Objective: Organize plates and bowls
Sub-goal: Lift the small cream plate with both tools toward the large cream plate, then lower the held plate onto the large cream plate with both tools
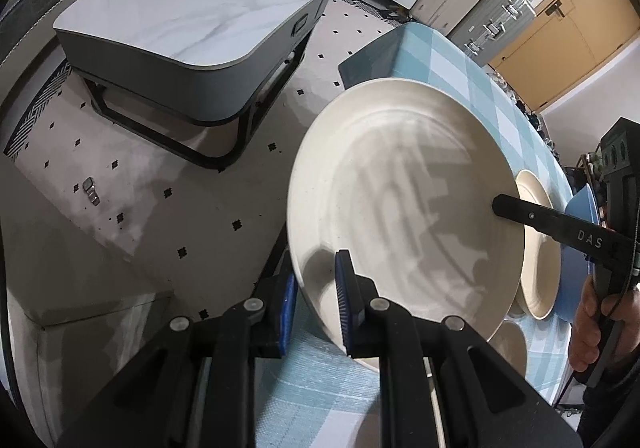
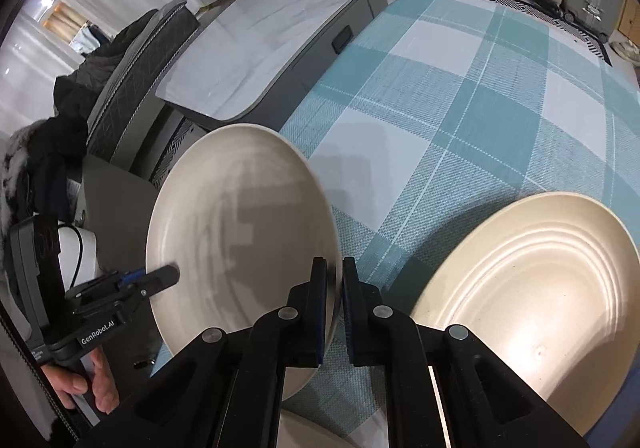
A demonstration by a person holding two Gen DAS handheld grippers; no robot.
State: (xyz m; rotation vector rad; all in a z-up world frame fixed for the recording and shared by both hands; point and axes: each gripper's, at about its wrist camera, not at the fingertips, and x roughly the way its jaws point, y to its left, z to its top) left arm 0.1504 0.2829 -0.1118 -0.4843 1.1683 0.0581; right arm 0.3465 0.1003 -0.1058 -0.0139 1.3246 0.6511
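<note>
Table: while we hold both tools over it, the table (image 2: 460, 96) under its teal-and-white checked cloth takes up most of the right wrist view; the left wrist view shows only a strip of it.
Coffee table: only the left wrist view gives us the whole marble-topped coffee table (image 1: 192, 4) with its dark legs on the tiled floor (image 1: 120, 184); the right wrist view shows just its top and one side.
Held plate: we see the large cream plate (image 1: 400, 200) lifted above the near edge of the checked cloth and tilted, gripped at two opposite points of its rim.
Second plate: the right wrist view shows a ridged cream plate (image 2: 532, 288) lying flat on the cloth, just right of our right fingers; in the left wrist view it is a sliver behind the held plate.
Blue bowl: only the left wrist view shows a blue bowl (image 1: 580, 248) beyond that sliver, mostly hidden.
Left gripper: our left gripper (image 1: 316, 304) is clamped on the plate's near rim, one blue pad under the plate and one on its face.
Right gripper: our right gripper (image 2: 334, 304) pinches the opposite rim, which runs between the two pads; the jaws stand almost together.
Hands: each view shows the other tool with fingers wrapped round its handle, the left hand (image 2: 86, 384) in the right wrist view.
</note>
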